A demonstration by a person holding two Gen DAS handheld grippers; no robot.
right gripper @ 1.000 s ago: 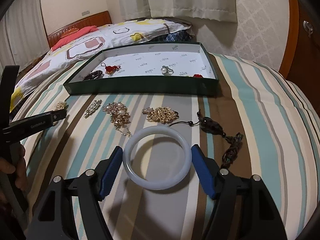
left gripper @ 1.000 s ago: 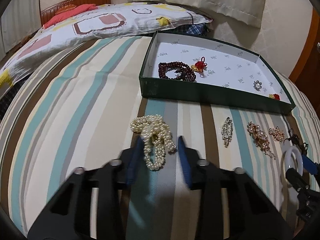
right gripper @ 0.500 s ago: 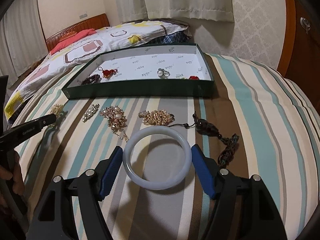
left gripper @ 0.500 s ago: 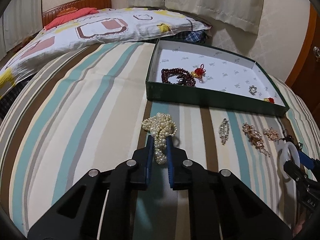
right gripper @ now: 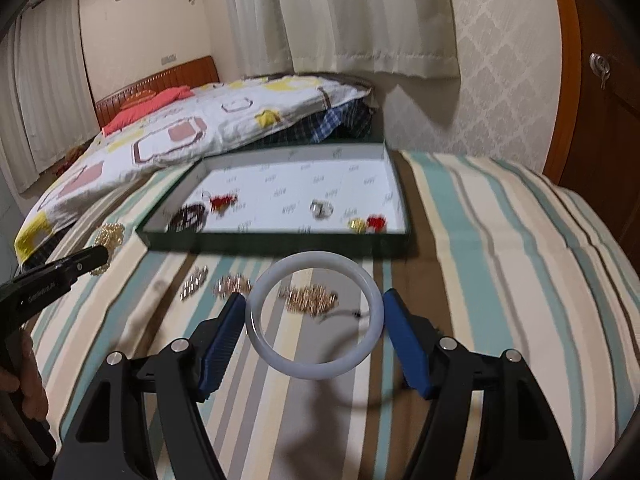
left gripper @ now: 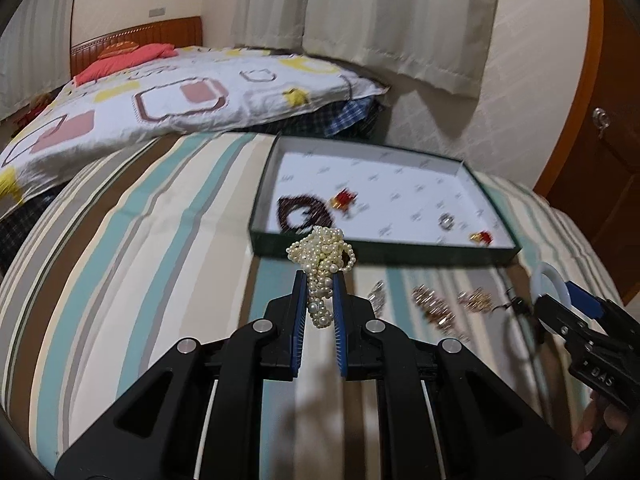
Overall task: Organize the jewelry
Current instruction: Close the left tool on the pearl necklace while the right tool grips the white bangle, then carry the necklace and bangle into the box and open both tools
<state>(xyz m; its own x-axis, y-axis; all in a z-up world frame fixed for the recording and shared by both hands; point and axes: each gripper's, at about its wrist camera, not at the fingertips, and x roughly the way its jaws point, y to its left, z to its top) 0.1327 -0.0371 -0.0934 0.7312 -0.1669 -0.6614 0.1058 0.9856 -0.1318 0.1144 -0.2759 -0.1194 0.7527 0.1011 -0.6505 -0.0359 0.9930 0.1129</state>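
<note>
Dangling above the striped bedspread point(left gripper: 132, 256), the pearl necklace point(left gripper: 324, 268) is pinched in the left gripper point(left gripper: 320, 280), short of the green tray point(left gripper: 400, 249). The right gripper point(right gripper: 316, 304) clasps a white bangle point(right gripper: 315, 369), lifted.

The left gripper point(left gripper: 319, 280) clamps a bunched pearl necklace point(left gripper: 322, 258) above a striped bedspread point(left gripper: 132, 248). Beyond lies a green tray point(left gripper: 384, 246) holding a dark bead bracelet point(left gripper: 298, 212) and small red trinkets. At right, the right gripper point(left gripper: 560, 300) holds a white bangle point(left gripper: 541, 282) near gold pieces on the cover.
</note>
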